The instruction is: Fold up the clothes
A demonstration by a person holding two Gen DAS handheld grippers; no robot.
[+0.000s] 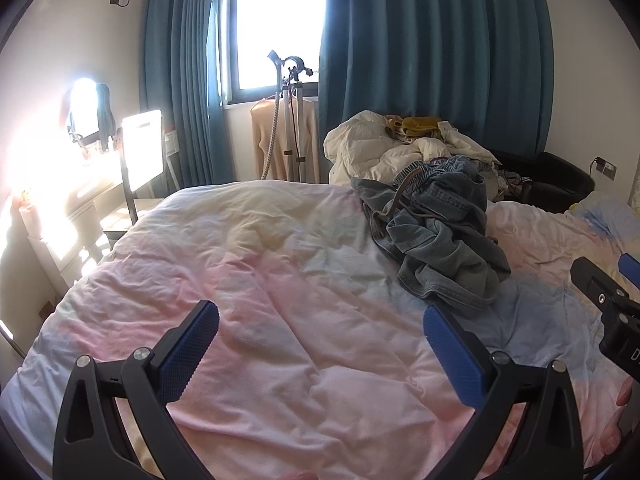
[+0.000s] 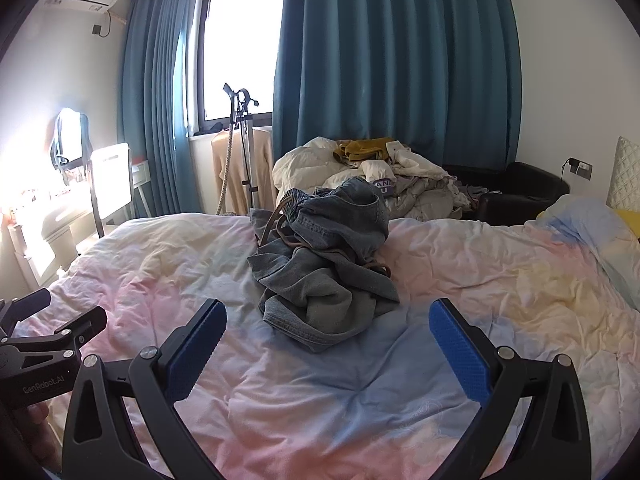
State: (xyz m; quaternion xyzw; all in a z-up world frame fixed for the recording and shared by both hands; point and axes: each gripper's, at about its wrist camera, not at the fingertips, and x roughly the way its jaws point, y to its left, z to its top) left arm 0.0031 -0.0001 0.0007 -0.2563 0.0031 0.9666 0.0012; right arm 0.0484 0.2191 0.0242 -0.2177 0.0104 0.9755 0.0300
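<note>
Denim garment [image 2: 324, 264] lies crumpled, unfolded, on the bed [image 2: 480, 280]; left hand-held gripper [image 1: 320, 344] and right hand-held gripper [image 2: 328, 344] hover spread apart, empty; folding remains.

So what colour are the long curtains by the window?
Teal blue curtains, clearest in the right wrist view.

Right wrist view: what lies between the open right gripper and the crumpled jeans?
Only bare, wrinkled bedspread lies between the right gripper and the jeans, seen in the right wrist view.
</note>
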